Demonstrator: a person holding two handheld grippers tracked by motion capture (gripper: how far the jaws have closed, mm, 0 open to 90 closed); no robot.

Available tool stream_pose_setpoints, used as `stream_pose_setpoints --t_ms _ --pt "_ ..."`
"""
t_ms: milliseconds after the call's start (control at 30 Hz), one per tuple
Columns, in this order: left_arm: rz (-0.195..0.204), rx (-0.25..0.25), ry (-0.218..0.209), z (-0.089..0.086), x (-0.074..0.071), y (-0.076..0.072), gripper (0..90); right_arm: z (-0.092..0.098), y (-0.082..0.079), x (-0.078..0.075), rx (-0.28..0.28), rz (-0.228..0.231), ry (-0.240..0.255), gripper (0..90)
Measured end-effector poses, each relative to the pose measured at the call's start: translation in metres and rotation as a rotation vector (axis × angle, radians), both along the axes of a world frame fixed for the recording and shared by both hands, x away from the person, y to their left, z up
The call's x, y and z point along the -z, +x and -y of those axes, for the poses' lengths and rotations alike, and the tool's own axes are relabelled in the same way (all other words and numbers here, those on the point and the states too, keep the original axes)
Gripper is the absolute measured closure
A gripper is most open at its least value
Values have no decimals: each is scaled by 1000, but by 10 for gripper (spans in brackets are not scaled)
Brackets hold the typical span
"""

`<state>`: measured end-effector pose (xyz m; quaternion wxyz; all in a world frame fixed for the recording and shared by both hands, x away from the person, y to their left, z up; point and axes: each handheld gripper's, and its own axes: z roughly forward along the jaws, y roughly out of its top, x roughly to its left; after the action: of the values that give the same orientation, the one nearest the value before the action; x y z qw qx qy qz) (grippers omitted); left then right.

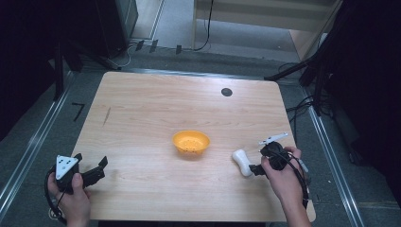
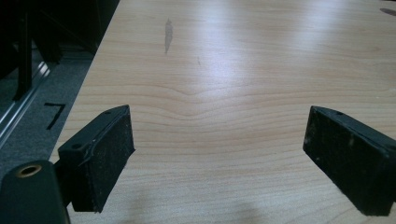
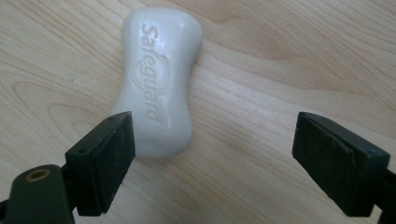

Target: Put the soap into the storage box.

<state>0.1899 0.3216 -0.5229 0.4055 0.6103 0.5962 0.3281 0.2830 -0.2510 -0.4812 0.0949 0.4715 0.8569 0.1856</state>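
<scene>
Right of the bowl (image 1: 190, 142) on the table (image 1: 142, 109), the soap (image 3: 159, 79) lay flat by the right gripper (image 3: 212, 158), whose released fingers (image 3: 105, 158) needed centring across its narrow waist before closing; the left gripper (image 2: 219, 158) idled, fingers spread.

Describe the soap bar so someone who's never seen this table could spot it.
On the wooden table, look right of the orange bowl. The soap bar lies flat there, just ahead of the right tool: white, waisted, with "Safeguard" embossed.
</scene>
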Motion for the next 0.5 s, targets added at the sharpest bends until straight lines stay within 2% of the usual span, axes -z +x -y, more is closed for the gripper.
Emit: stream_pose_setpoints --t_ms 167,200,500 --pt "-3 1 0 0 0 0 90 -6 3 -2 3 -10 19 138" --pt "-3 1 0 0 0 0 90 -9 4 -2 10 -18 35 138" --pt "-5 2 -2 0 0 0 90 -21 11 0 25 -51 28 165"
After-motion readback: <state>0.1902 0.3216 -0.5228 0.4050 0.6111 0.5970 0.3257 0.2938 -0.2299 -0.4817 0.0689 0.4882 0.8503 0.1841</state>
